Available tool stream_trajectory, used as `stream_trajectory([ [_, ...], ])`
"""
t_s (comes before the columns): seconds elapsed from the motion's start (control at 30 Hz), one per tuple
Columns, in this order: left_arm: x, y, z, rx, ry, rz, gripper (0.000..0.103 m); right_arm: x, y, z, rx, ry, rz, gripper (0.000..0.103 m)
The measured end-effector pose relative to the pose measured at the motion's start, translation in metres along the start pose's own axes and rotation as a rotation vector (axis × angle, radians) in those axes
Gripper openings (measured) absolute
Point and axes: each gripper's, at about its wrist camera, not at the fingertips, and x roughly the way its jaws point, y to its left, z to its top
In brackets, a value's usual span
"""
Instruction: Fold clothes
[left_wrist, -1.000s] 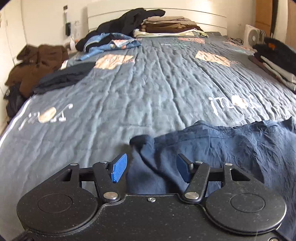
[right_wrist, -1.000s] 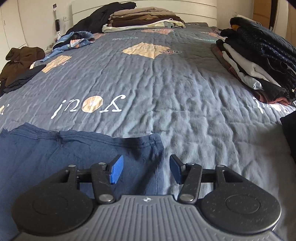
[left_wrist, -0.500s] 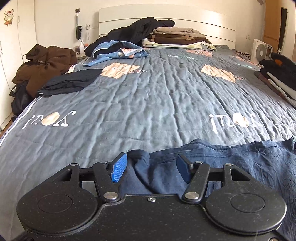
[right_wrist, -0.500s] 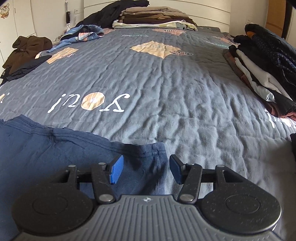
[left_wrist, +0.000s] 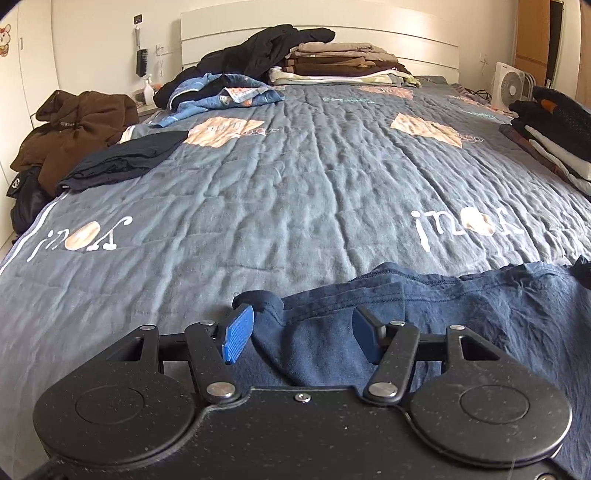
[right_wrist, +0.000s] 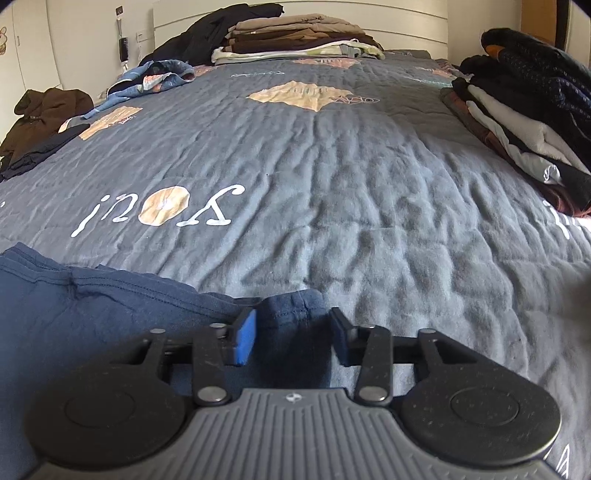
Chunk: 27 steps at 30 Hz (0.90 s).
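A dark navy cotton garment (left_wrist: 461, 314) lies spread at the near edge of the bed, on the grey-blue quilted bedspread with white lettering and tan patches (left_wrist: 295, 177). Its long axis runs side to side across the bed, and its stitched hem edge faces the headboard. The left claw (left_wrist: 301, 332) stands about half open, straddling the garment's left corner; cloth is bunched between its blue pads (left_wrist: 238, 334), with a rolled tip poking out just past the left one, but the pads do not visibly press on it, so this claw is released. The right claw (right_wrist: 293, 338) is closing around the garment's right corner (right_wrist: 291, 306), where a hump of navy cloth rises between the pads. The left pad touches the cloth, while a narrow gap still shows at the right one, so the grasp is not yet complete. Farther off, a stack of folded brown and beige clothes (left_wrist: 340, 62) sits by the headboard, a second stack of dark and white folded clothes (right_wrist: 528, 122) lies at the bed's right edge, and a folded black garment (left_wrist: 125, 158) rests near the left edge.
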Motion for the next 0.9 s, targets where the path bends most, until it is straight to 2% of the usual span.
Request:
stream_trajectory([
  [0.1, 0.0, 0.005, -0.001, -0.006, -0.002, 0.009, 0.059, -0.006, -0.008, 0.003, 0.067, -0.033, 0.003, 0.006],
  [0.2, -0.001, 0.01, 0.0, -0.012, -0.014, 0.026, 0.059, -0.015, -0.019, 0.008, 0.106, -0.098, -0.022, 0.005],
  [0.27, 0.0, 0.013, 0.0, -0.015, -0.005, 0.024, 0.059, -0.012, -0.023, 0.009, 0.117, -0.095, -0.021, 0.006],
  [0.37, -0.003, 0.015, -0.001, 0.012, 0.015, 0.001, 0.061, -0.003, -0.018, 0.01, 0.075, -0.018, -0.009, 0.014],
  [0.47, -0.014, 0.018, -0.006, 0.052, 0.018, -0.031, 0.061, -0.013, -0.009, 0.012, 0.005, 0.003, -0.016, 0.037],
  [0.5, -0.02, 0.02, -0.009, 0.064, 0.022, -0.048, 0.061, -0.019, -0.007, 0.011, 0.0, 0.007, -0.003, 0.041],
  [0.63, -0.047, 0.033, -0.034, 0.073, 0.051, -0.091, 0.061, -0.052, 0.001, 0.002, 0.022, 0.021, 0.077, 0.043],
  [0.73, -0.069, 0.045, -0.062, 0.027, 0.077, -0.108, 0.061, -0.072, 0.013, -0.017, 0.011, 0.062, 0.132, 0.045],
  [0.9, -0.105, 0.061, -0.104, -0.012, 0.098, -0.174, 0.061, -0.104, 0.032, -0.065, -0.056, 0.118, 0.142, 0.047],
])
